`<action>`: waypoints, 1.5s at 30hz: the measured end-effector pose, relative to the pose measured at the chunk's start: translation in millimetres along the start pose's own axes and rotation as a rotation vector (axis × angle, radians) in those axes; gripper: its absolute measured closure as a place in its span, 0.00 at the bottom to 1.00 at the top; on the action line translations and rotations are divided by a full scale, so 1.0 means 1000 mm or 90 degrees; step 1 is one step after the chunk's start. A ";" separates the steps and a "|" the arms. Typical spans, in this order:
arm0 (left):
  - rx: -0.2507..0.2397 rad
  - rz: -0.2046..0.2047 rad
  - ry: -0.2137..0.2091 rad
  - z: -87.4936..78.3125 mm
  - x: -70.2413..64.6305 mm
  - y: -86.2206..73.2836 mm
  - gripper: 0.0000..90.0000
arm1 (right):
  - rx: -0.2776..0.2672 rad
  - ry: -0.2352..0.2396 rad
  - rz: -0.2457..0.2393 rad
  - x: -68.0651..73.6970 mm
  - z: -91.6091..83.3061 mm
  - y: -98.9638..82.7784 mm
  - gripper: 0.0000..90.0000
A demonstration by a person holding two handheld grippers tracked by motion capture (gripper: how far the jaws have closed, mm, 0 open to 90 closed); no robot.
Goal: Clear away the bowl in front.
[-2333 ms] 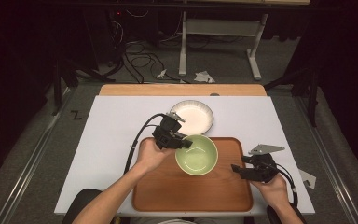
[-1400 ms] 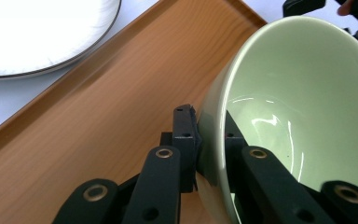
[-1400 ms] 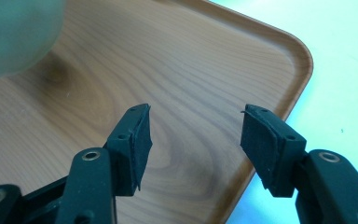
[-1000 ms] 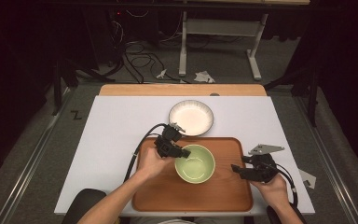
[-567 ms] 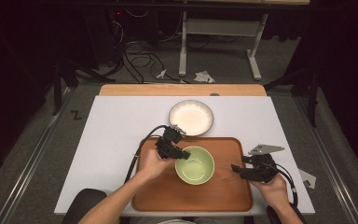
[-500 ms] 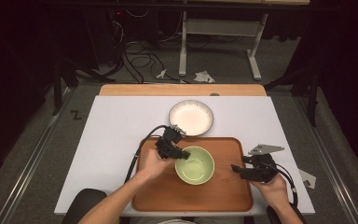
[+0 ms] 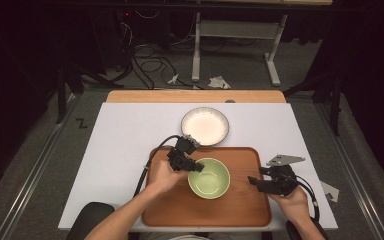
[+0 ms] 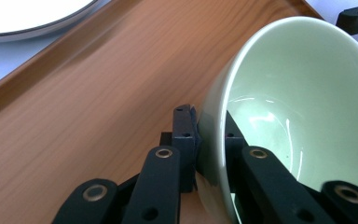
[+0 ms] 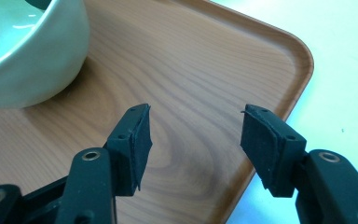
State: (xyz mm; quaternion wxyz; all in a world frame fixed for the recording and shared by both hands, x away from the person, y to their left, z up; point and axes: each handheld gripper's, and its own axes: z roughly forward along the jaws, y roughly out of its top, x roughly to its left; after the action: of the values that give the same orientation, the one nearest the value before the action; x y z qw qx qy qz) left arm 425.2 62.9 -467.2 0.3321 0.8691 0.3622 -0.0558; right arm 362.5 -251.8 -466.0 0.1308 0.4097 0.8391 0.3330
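In the high view, the green bowl (image 7: 209, 178) is seen on the wooden tray (image 7: 240, 210), its left rim pinched by the left gripper (image 7: 196, 166). In the left gripper view, 2 jaws are clamped across the rim. In the right gripper view, the right gripper (image 9: 193, 133) is held spread over the tray's edge.

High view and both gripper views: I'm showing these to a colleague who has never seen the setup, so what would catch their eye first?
Probably the pale green bowl in the middle of the wooden tray, with the left gripper shut on its rim, one jaw inside and one outside. Next, the white plate just beyond the tray on the white table. The right gripper rests open over the tray's right edge.
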 end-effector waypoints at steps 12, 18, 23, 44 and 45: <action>0.011 -0.001 0.003 0.005 0.001 -0.002 0.91 | 0.000 0.000 0.000 0.000 0.000 0.000 0.48; 0.014 -0.002 0.005 0.007 0.002 -0.003 0.91 | 0.000 0.001 0.001 0.000 0.000 0.000 0.48; 0.016 -0.006 0.004 0.008 0.003 -0.003 0.91 | -0.001 0.001 0.000 0.000 0.000 0.000 0.48; 0.019 -0.006 0.024 0.014 0.003 -0.007 0.90 | 0.000 -0.001 -0.001 0.000 0.000 0.000 0.48; 0.019 -0.005 0.025 0.014 0.003 -0.007 0.90 | 0.001 0.000 -0.002 0.000 0.000 0.000 0.48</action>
State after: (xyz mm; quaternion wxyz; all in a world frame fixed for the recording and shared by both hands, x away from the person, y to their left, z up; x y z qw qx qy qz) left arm 424.5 59.5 -482.8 0.3114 0.8736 0.3711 -0.0457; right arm 362.6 -251.6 -466.2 0.1310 0.4082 0.8401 0.3323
